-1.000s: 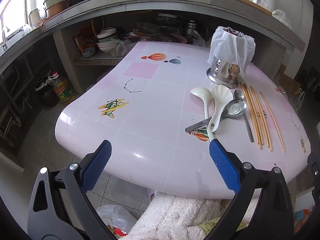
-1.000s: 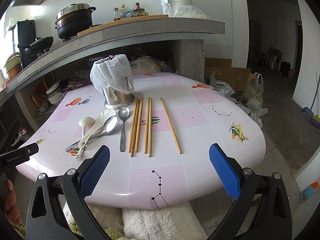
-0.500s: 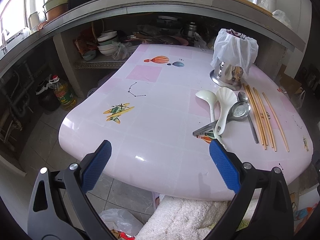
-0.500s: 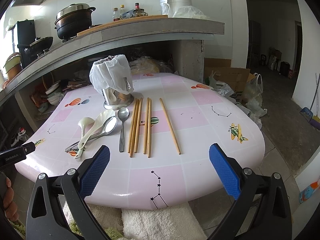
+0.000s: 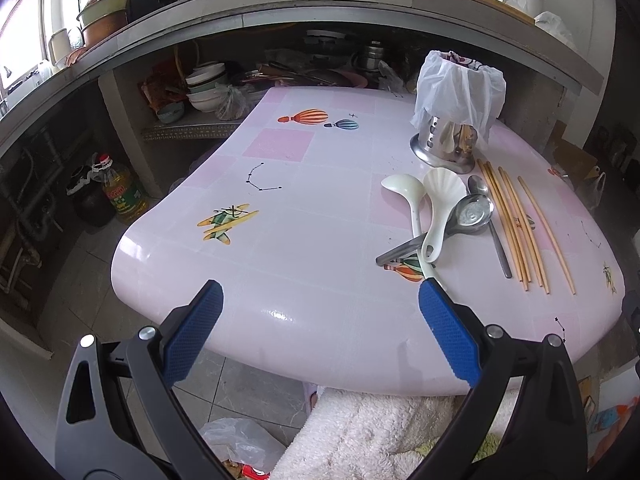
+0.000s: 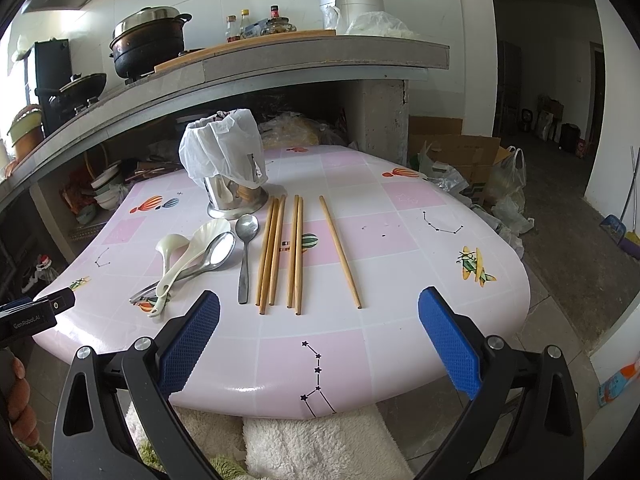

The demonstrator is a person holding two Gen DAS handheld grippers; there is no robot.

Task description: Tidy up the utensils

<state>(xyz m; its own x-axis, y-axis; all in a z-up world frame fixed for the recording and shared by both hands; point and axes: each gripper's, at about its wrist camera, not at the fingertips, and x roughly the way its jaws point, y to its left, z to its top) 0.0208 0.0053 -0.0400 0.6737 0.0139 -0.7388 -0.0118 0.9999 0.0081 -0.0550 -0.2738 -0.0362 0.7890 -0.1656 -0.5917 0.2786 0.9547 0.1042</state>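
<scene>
Chopsticks point(image 6: 276, 252) beside spoons point(image 6: 246, 256); holder point(image 6: 236, 196) apparently bag-covered

Legible text: "GenRobot.AI" on the black device body point(image 6: 30, 318) at the left of the pink table point(image 6: 400, 320). Other labels are unreadable.

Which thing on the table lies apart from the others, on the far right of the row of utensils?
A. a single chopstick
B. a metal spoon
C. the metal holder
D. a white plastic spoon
A: the single chopstick lies alone, with a bare gap of table between it and the nearest pair of chopsticks.
</scene>
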